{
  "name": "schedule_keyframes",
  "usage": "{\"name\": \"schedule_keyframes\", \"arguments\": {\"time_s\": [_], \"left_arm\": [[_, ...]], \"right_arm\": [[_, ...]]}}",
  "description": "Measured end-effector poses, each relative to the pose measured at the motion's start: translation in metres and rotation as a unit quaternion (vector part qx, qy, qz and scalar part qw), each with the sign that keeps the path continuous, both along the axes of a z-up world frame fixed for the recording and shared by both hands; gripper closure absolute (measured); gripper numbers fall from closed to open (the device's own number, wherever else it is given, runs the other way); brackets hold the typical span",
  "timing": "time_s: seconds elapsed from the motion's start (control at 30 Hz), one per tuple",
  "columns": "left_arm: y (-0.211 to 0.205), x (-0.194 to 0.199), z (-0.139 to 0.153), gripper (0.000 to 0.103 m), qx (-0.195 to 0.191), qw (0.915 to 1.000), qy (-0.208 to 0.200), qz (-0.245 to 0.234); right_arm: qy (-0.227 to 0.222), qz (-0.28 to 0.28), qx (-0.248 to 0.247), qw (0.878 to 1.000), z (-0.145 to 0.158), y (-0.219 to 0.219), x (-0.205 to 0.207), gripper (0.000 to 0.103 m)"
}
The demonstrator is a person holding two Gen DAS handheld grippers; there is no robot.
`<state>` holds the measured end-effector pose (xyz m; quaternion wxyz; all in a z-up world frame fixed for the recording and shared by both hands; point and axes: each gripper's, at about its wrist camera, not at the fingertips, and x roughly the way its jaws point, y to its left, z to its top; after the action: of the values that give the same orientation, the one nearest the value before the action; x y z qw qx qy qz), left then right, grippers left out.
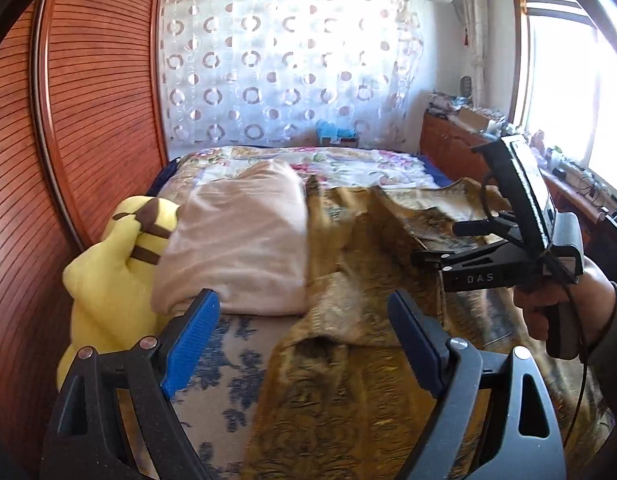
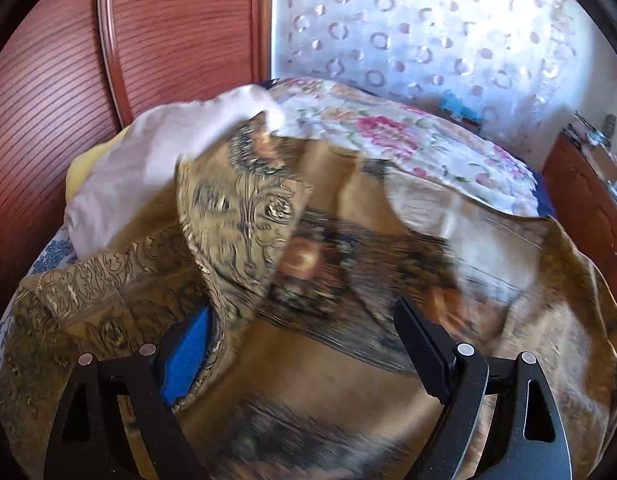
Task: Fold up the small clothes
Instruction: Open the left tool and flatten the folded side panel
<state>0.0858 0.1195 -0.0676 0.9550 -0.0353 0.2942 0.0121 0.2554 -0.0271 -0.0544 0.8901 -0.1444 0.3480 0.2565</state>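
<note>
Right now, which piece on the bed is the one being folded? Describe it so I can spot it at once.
Start at the bed beside the reddish slatted wardrobe. Right of the pink folded cloth and yellow plush toy lies the gold patterned garment, rumpled under both open grippers. Only it has a shiny gold weave with dark ornate scrollwork.

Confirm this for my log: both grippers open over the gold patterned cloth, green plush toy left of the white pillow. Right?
Not quite: the plush toy is yellow, as the left wrist view shows. The rest holds: left gripper and right gripper open over the gold patterned cloth, white pillow beside the toy.
</note>
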Motion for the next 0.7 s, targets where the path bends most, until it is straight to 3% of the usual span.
{"name": "schedule_keyframes", "arguments": {"time_s": [0.27,0.7], "left_arm": [[-0.034,0.014,0.001,0.016,-0.018,0.9992,-0.004,-0.036],[-0.098,0.028,-0.004,0.016,-0.007,0.9962,0.012,-0.086]], "right_arm": [[-0.007,-0.014,0.063,0.998,0.011,-0.064,-0.022,0.014],[-0.049,-0.064,0.101,0.992,0.014,-0.173,-0.085,0.014]]}}
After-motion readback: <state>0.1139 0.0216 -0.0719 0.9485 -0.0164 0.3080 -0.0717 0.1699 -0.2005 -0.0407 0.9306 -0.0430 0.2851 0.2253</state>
